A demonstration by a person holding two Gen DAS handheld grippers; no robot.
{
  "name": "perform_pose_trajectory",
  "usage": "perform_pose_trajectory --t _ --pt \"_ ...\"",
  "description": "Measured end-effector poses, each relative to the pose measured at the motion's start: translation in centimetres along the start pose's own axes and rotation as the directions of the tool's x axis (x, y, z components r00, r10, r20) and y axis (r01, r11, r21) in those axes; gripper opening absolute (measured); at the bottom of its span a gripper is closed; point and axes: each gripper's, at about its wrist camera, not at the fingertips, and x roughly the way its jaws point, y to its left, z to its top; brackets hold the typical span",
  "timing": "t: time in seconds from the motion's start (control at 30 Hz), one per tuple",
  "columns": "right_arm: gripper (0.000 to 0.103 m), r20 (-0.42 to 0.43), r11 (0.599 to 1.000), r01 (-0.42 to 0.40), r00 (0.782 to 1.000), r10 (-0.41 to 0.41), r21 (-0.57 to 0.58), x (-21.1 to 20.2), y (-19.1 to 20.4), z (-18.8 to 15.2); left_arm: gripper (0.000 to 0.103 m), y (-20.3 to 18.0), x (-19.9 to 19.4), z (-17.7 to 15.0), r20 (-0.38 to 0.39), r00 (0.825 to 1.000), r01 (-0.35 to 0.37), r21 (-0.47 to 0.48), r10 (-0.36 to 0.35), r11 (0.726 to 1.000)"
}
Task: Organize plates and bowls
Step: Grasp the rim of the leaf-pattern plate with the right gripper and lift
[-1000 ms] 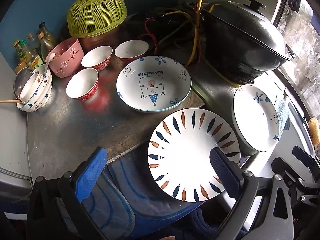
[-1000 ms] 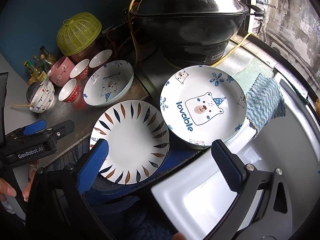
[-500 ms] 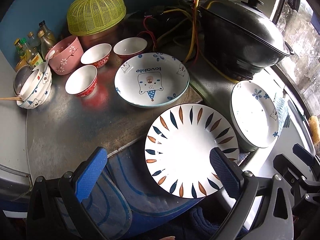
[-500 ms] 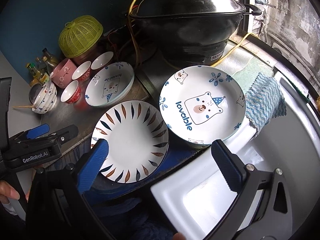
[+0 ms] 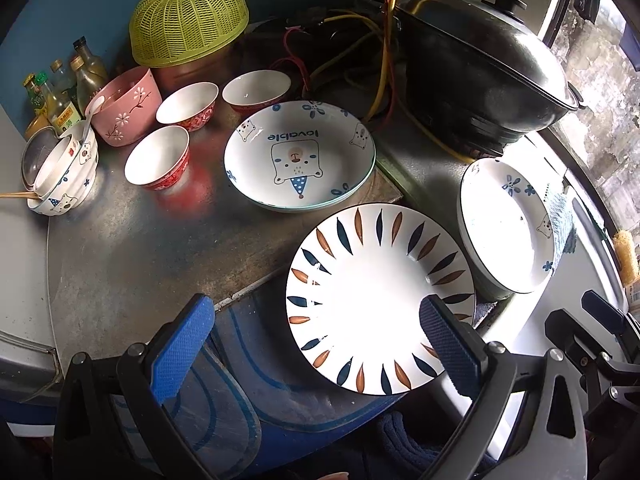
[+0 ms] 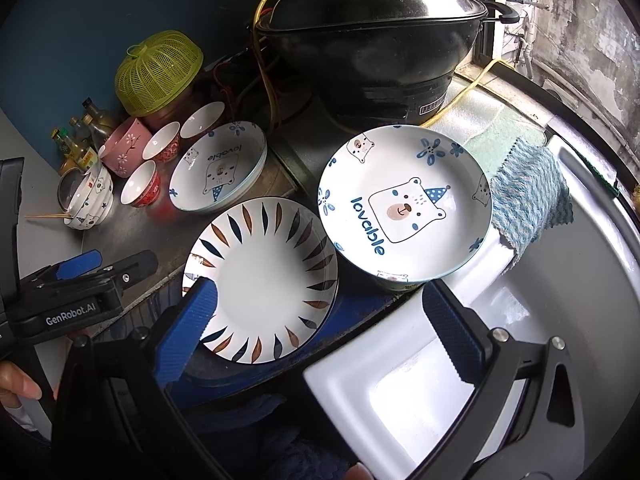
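Two claws are hovering released, gripping nothing: the left gripper (image 5: 316,344) is hanging over the leaf-pattern plate (image 5: 380,296), which is sitting between its fingers. Beyond the right gripper (image 6: 328,320), the bear plate (image 6: 404,204) is resting just ahead, and three red bowls (image 5: 158,158) are sitting farther ahead-left.

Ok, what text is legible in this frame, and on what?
"lovable": white bear-print plate by the black lidded wok.
"lovable": white bear-print bowl beside the small red bowls.
"GenRobot.AI": left gripper.
Wok base label, bottle labels: too small.
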Motion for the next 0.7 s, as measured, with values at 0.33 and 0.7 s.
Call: perform_pose_trajectory --t 0.33,0.7 --pt "0.101 -0.033 0.988 -0.138 0.99 0.141 0.066 2.0 -0.8 -0.7 0.103 1.9 2.5 0.7 -0.02 0.996 0.083 -0.056 -0.085 0.995" --pt "0.056 -0.11 0.949 -0.27 0.951 0.29 0.164 9.1 -2.9 -3.3 0.081 3.6 9.2 -0.7 -0.112 0.984 0.138 -0.014 -0.138 0.99"
